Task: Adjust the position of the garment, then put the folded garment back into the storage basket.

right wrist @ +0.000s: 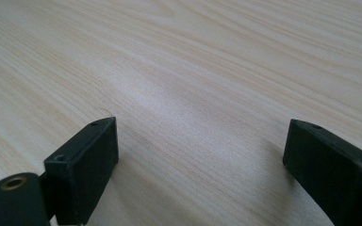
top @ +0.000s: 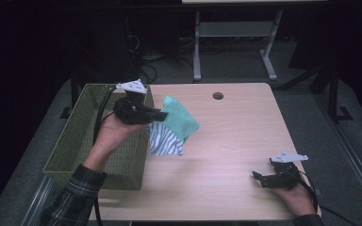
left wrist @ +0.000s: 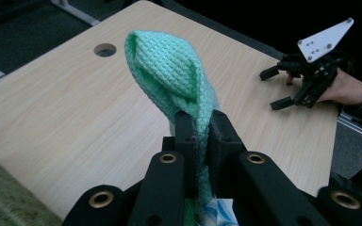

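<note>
A mint-green knitted cloth (top: 181,120) with a blue-and-white striped underside (top: 166,143) hangs above the table's left part. My left gripper (top: 159,113) is shut on it, beside the basket. In the left gripper view the green cloth (left wrist: 172,70) stands up in a fold from between the pinching jaws of my left gripper (left wrist: 201,123). My right gripper (top: 257,178) rests near the table's front right corner, jaws wide apart with nothing between them. The right gripper view looks along my right gripper (right wrist: 200,146) at bare wood.
An olive-green woven basket (top: 82,141) stands at the table's left edge. The light wooden table (top: 235,136) has a round cable hole (top: 218,95) near its far edge. A second table's metal legs (top: 197,52) stand behind. The other hand's gripper (left wrist: 306,80) is seen across the table.
</note>
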The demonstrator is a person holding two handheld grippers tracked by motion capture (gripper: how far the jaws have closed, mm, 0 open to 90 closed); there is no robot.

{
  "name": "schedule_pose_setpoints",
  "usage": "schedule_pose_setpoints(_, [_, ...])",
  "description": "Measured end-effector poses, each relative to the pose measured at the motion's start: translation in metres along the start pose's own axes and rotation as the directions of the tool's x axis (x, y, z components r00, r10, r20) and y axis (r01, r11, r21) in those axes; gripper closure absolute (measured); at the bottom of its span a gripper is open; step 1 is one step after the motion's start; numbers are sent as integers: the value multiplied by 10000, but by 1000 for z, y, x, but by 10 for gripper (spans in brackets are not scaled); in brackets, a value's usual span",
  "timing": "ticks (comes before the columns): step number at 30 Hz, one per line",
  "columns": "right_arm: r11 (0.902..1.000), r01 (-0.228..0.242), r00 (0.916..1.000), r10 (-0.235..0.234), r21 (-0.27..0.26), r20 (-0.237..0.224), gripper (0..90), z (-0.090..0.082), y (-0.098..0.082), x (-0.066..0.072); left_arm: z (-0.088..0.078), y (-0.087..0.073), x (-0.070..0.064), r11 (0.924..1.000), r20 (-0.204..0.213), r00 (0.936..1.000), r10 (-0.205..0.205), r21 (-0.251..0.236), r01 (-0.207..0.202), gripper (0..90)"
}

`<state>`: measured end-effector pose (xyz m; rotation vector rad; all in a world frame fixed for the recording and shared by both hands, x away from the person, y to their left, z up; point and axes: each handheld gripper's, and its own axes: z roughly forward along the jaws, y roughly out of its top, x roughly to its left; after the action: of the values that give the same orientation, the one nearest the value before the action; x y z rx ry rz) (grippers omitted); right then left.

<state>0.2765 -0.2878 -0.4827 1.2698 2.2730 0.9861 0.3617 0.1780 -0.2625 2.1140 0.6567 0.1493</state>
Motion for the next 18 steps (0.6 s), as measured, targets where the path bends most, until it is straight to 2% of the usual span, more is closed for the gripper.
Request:
schedule_pose_setpoints(9, [10000, -5, 10000, 5, 8, 5, 103, 0, 0, 0, -32, -3, 11, 9993, -505, 9985, -204, -339, 187, 837])
schedule_pose_setpoints(18, [10000, -27, 10000, 27, -3, 17, 103, 0, 0, 0, -67, -11, 22, 9950, -945, 9938, -582, -867, 500, 838])
